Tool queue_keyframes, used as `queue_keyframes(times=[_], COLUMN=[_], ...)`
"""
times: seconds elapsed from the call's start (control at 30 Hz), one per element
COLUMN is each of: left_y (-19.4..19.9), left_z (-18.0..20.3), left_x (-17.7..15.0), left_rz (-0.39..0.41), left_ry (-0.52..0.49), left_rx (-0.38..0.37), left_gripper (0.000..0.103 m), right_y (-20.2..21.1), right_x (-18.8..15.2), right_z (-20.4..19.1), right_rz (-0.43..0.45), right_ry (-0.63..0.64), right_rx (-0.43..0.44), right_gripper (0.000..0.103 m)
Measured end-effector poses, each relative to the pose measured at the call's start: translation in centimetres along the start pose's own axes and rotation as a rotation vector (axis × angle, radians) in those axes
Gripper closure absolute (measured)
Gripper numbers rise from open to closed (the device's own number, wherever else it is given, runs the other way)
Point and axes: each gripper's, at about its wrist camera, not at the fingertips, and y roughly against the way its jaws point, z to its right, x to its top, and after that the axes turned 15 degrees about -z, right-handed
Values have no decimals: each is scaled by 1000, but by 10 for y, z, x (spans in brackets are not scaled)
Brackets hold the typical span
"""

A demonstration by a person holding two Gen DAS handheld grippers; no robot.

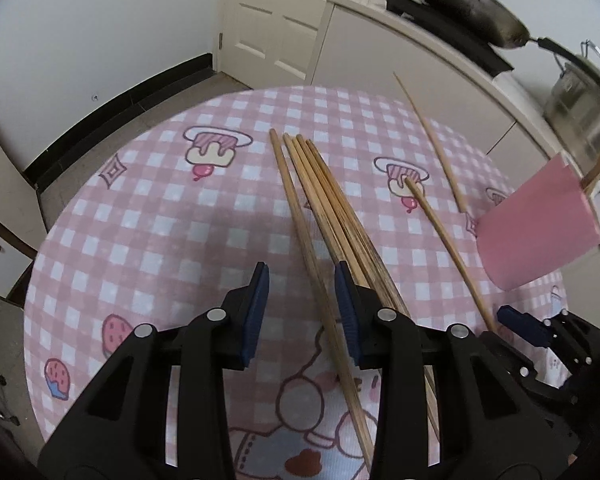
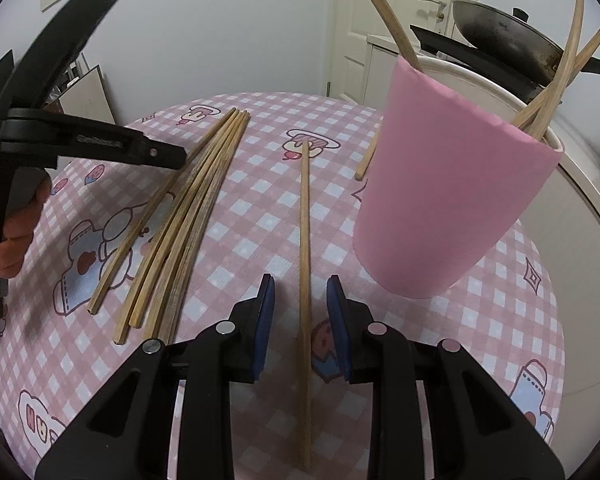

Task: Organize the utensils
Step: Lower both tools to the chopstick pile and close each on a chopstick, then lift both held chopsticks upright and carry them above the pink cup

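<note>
A pink cup [image 2: 448,200] stands on the checked tablecloth at the right and holds several bamboo chopsticks [image 2: 560,80]; it also shows in the left wrist view [image 1: 540,232]. A bundle of chopsticks [image 1: 332,216] lies mid-table, seen too in the right wrist view [image 2: 188,216]. My left gripper [image 1: 300,308] is open, and one chopstick [image 1: 308,240] of the bundle passes between its jaws. My right gripper [image 2: 300,320] is open around a single chopstick [image 2: 305,240] lying on the cloth. Another chopstick [image 1: 432,140] lies beyond, partly behind the cup.
The round table [image 1: 140,208] has a pink checked cloth with cartoon prints. A white counter [image 1: 420,48] behind it carries a wok [image 1: 468,4] and a steel pot [image 1: 584,108]. A white door [image 1: 276,20] is at the back.
</note>
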Motion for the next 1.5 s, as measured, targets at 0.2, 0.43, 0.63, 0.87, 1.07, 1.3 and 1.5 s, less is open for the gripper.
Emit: queue_keyframes(times=[0.2, 0.43, 0.63, 0.87, 1.07, 1.3, 1.5], left_y=[-6, 0, 7, 21, 30, 33, 24], left_z=[-5, -14, -23, -28, -31, -33, -34], left_x=[16, 7, -15, -59, -87, -86, -57], left_rz=[38, 50, 28, 6, -6, -14, -45], left_ry=[-7, -16, -20, -73, -96, -84, -61], left_rx=[45, 40, -3, -12, -19, -21, -25], left_gripper=[83, 95, 95, 96, 96, 95, 95], right_y=[-2, -5, -3, 9, 20, 13, 0], right_x=[3, 6, 2, -20, -38, -22, 7], right_z=[1, 1, -4, -24, -45, -43, -39], right_rz=[-7, -17, -36, -76, -139, -156, -171], right_ry=[-5, -10, -4, 52, 122, 101, 102], right_rx=[3, 5, 18, 36, 32, 19, 14], right_gripper=[78, 81, 98, 98, 98, 98, 97])
